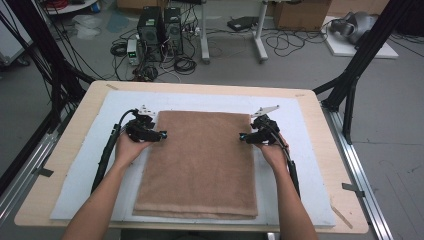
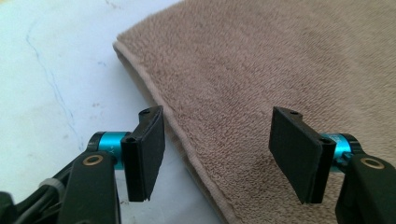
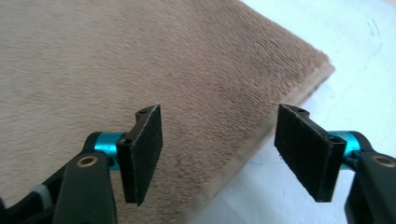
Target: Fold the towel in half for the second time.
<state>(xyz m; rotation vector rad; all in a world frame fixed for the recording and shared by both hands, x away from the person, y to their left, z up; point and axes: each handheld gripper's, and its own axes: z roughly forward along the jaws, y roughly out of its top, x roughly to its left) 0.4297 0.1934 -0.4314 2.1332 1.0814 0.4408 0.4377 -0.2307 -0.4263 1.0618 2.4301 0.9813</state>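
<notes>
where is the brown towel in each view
High view: brown towel lies folded mid-table on the white mat.
Left gripper view: fills the right side, far corner upper left.
Right gripper view: fills the left side, far corner upper right.
Shared landmark: the towel's hemmed edge.

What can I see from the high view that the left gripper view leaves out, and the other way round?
The high view takes in the whole folded brown towel, the white mat under it, the wooden table, both forearms with the left hand-held gripper and the right hand-held gripper, and computers on the floor beyond.

The left gripper view shows close detail: the towel's looped pile, its hemmed edge, and the left hand-held gripper's black pads standing apart astride that edge.

Both show the towel, the mat and that gripper.
</notes>
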